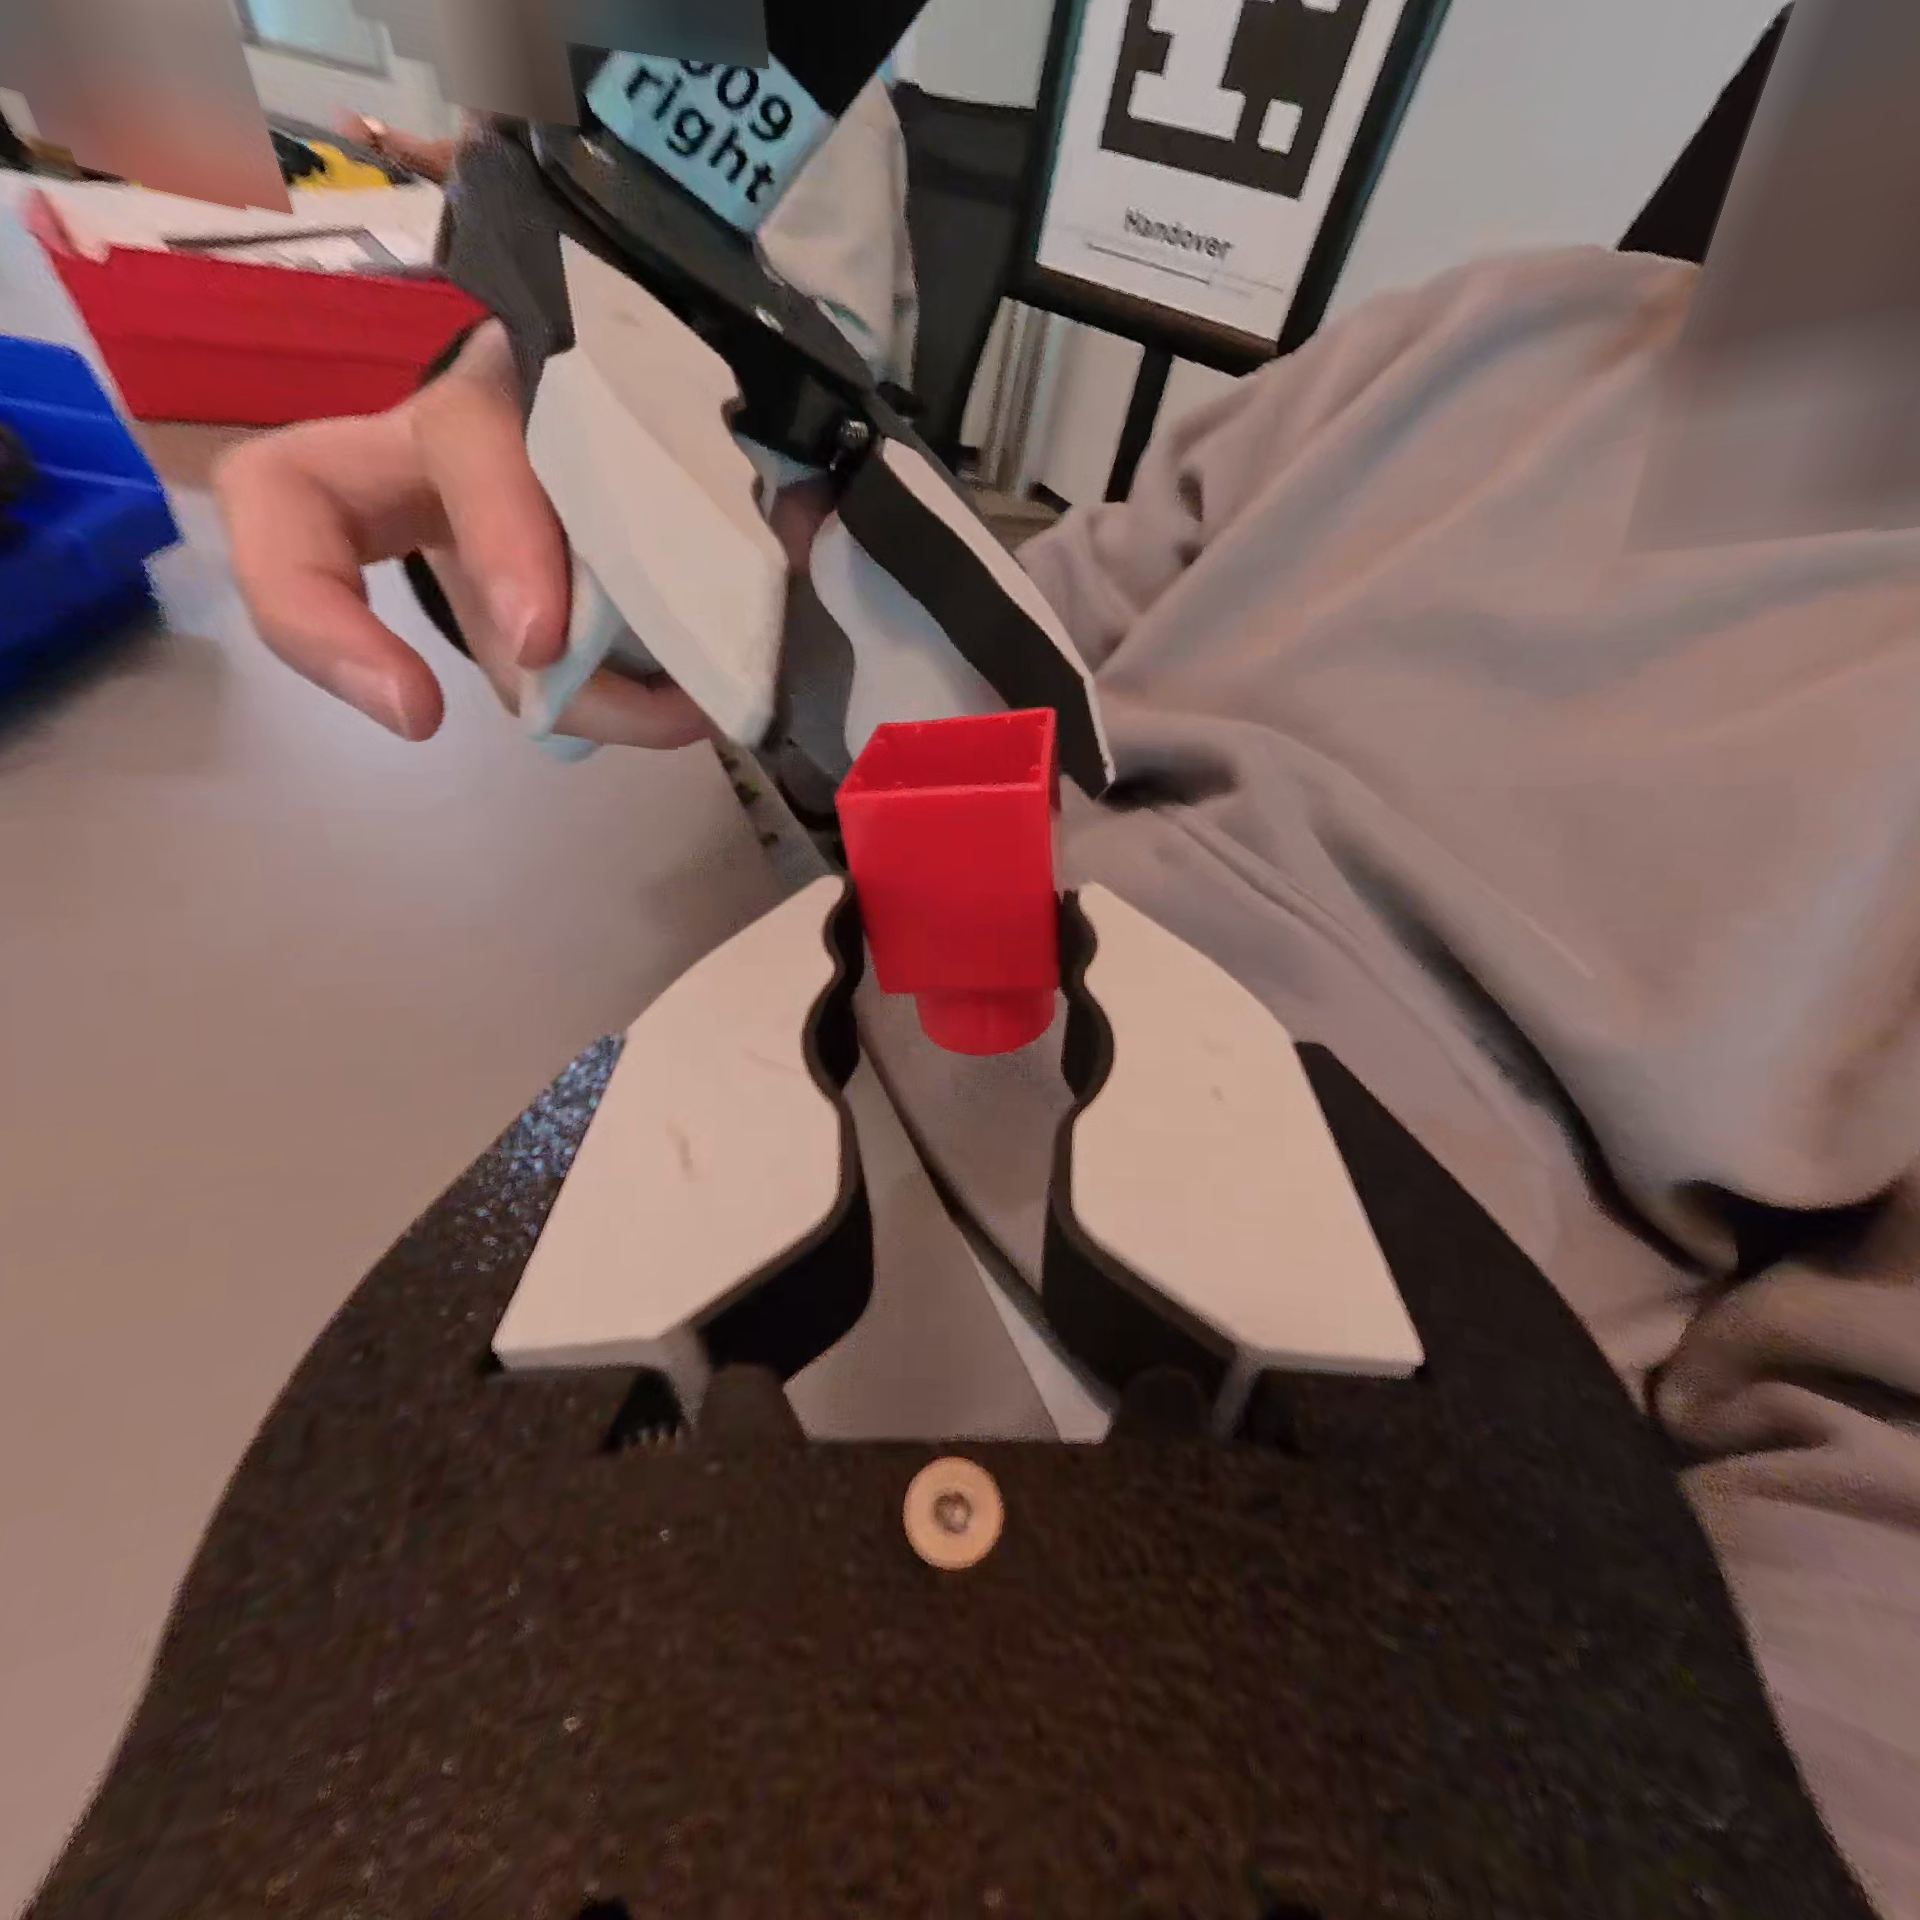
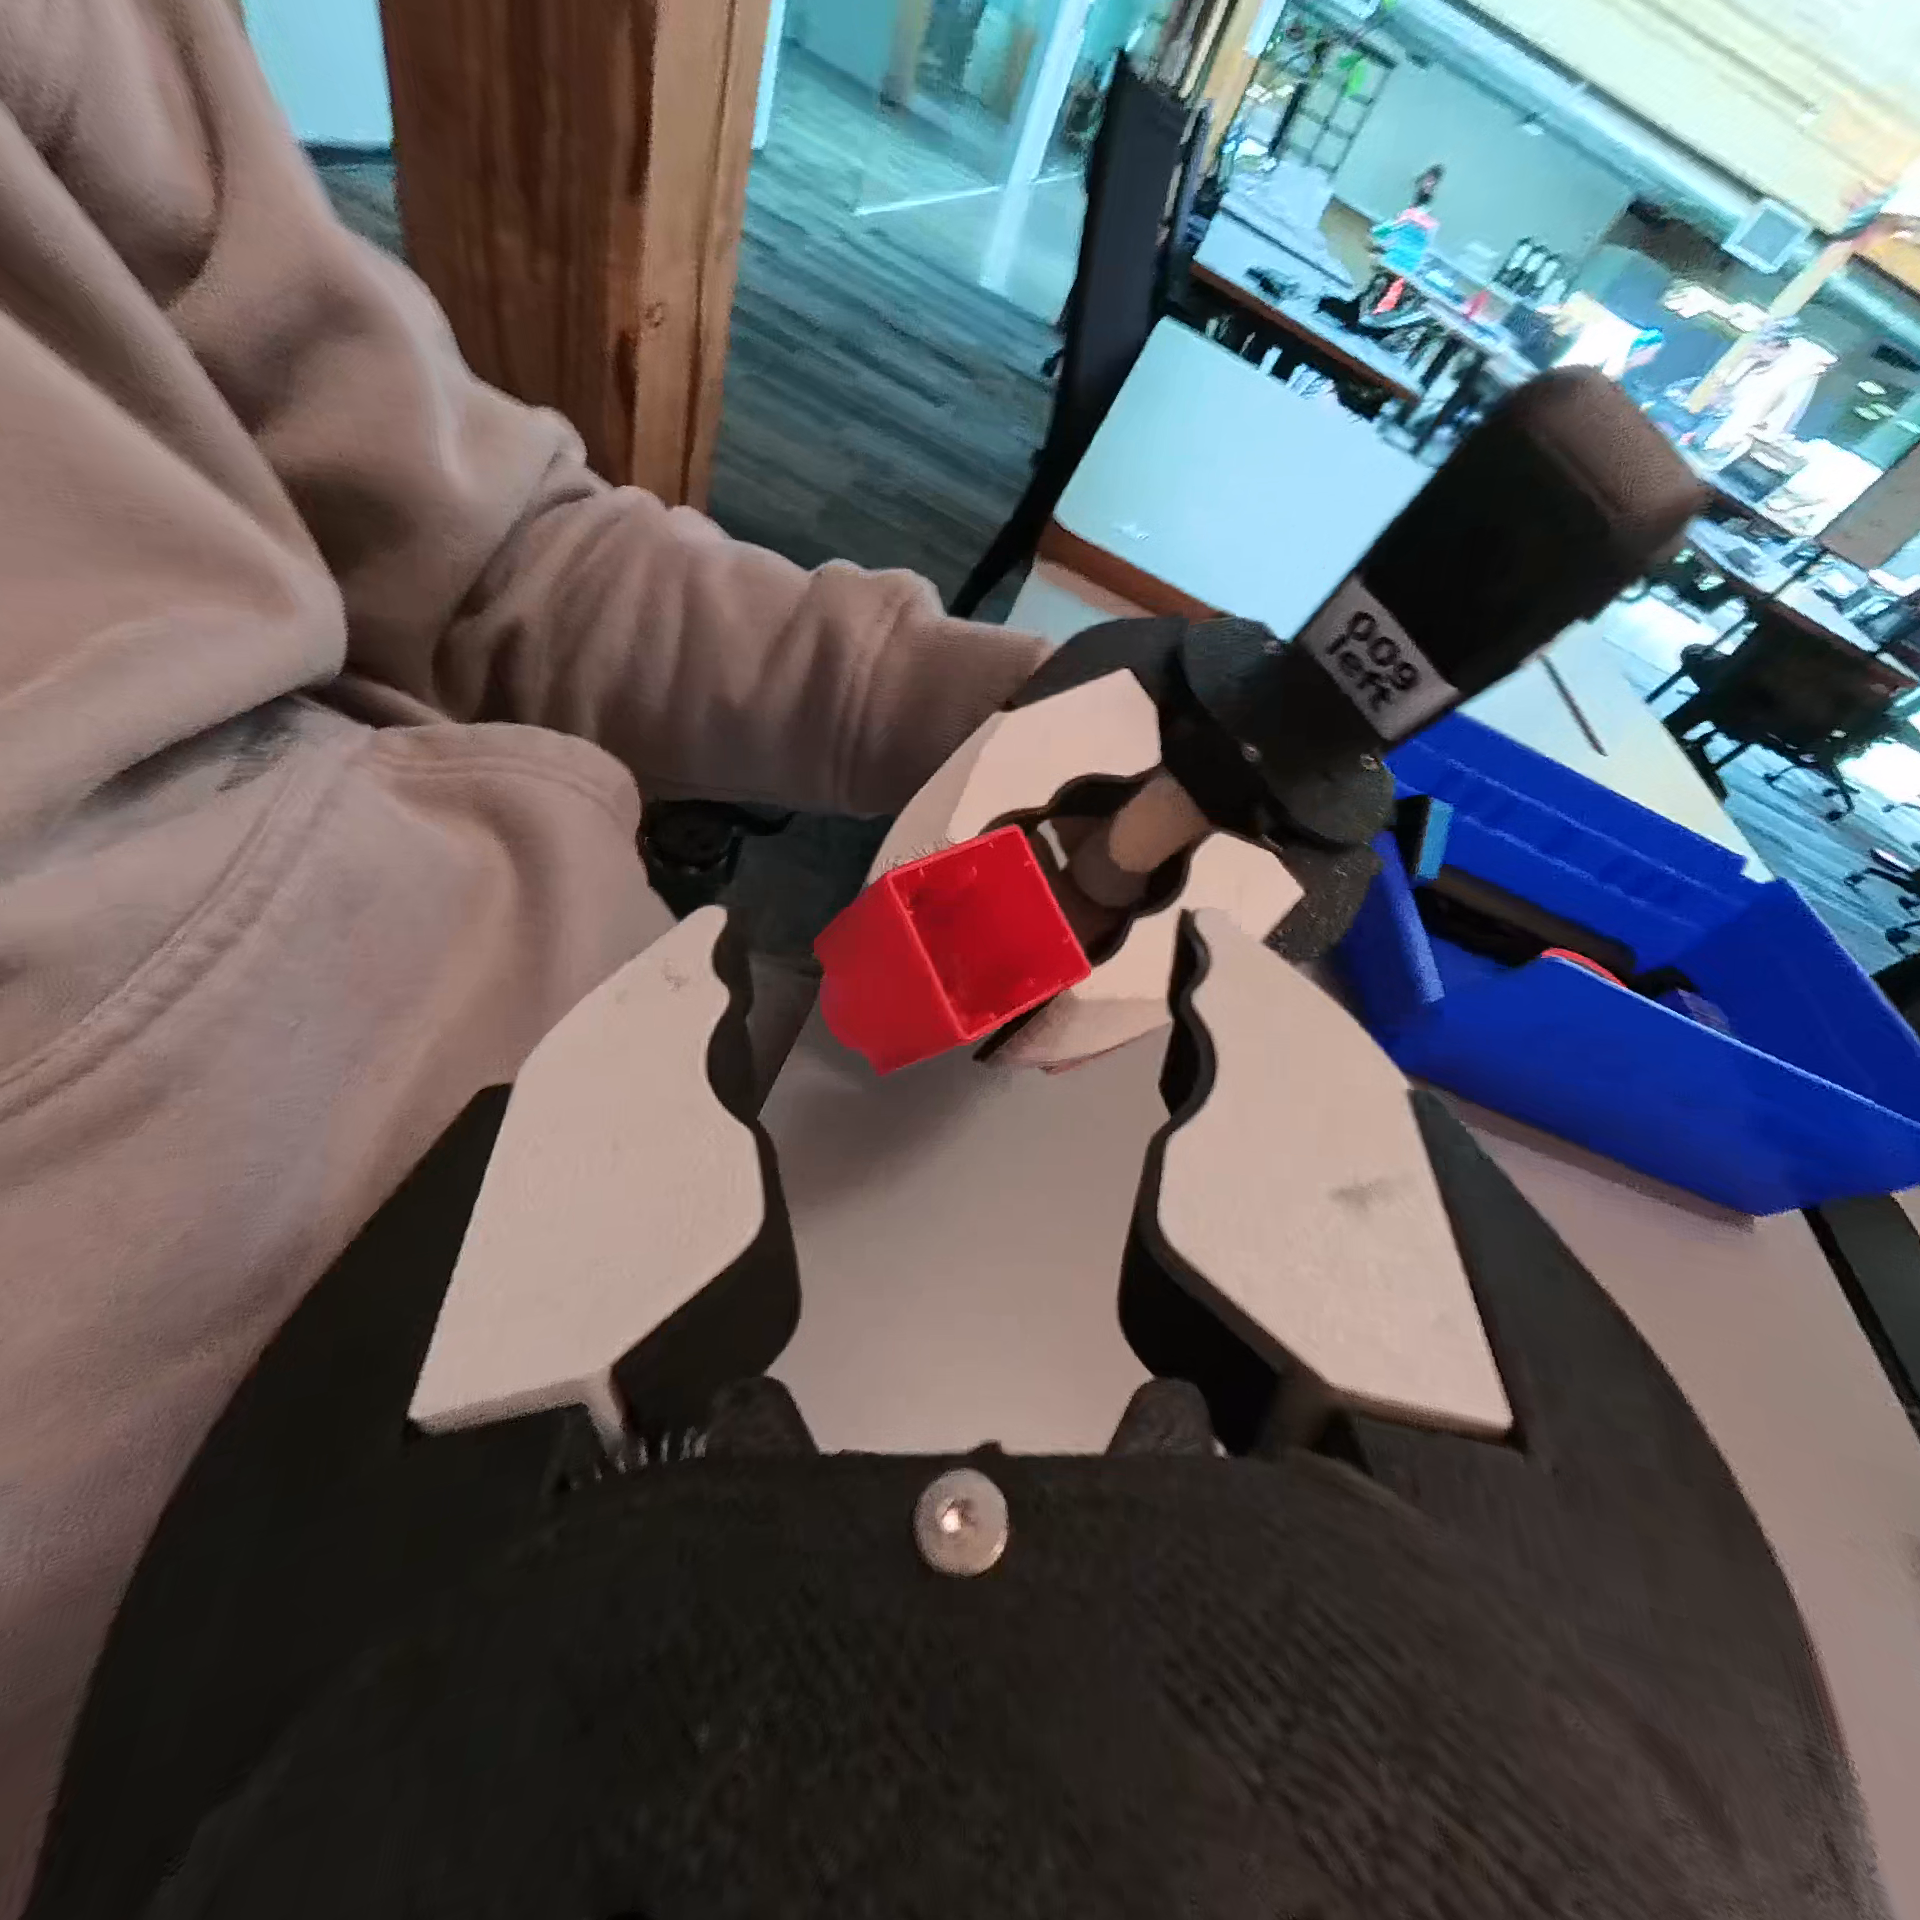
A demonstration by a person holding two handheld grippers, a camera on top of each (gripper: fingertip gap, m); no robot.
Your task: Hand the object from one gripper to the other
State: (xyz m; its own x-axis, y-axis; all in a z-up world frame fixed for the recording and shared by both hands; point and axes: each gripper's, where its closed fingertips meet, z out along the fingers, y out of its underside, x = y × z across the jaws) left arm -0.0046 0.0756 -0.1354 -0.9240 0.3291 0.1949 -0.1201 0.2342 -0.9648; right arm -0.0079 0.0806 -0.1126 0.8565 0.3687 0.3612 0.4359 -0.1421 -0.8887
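A red square cup-shaped object [image 1: 951, 873] with a round stub at its base is held in the air. My left gripper [image 1: 961, 920] is shut on its lower half, with the open end pointing away. In the right wrist view the object [image 2: 940, 956] shows its hollow open end, and the left gripper [image 2: 1049, 935] grips it from behind. My right gripper [image 2: 956, 930] is open, its fingertips standing either side of the object's open end with gaps on both sides. In the left wrist view the right gripper [image 1: 925, 743] reaches down from the upper left, held by a hand [image 1: 395, 561].
A blue bin [image 2: 1662, 1049] sits on the grey table [image 2: 935, 1247] to the right; it also shows in the left wrist view [image 1: 62, 499] beside a red bin [image 1: 260, 332]. A person's beige sleeve [image 2: 312, 727] is close on the left. A marker sign [image 1: 1195, 145] stands behind. Less than 4 cm separates the two grippers' tips.
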